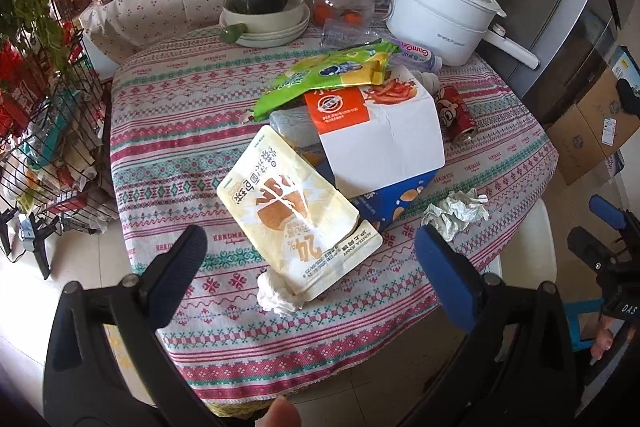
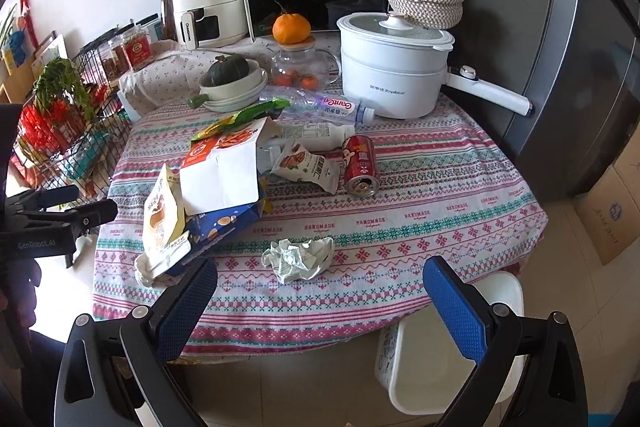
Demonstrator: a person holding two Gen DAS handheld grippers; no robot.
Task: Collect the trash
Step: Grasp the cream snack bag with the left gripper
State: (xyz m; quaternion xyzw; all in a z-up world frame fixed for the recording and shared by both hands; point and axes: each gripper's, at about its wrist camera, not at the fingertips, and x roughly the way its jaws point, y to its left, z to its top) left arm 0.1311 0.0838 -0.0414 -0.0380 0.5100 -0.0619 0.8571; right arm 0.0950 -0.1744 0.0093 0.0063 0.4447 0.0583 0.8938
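Soft daylight, sharp, fisheye-warped edges

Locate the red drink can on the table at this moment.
The red can lies on its side right of the trash pile, open end toward the camera, beside a small snack wrapper, in front of the white electric pot.

My left gripper [image 1: 308,251] hangs over the near edge of the table [image 1: 168,163], fingers spread wide with nothing between them. Just ahead lies a cream snack pouch [image 1: 296,215], a white tissue wad [image 1: 276,293] touching its near corner. A crumpled paper ball [image 1: 456,211] sits to the right, near the right finger.
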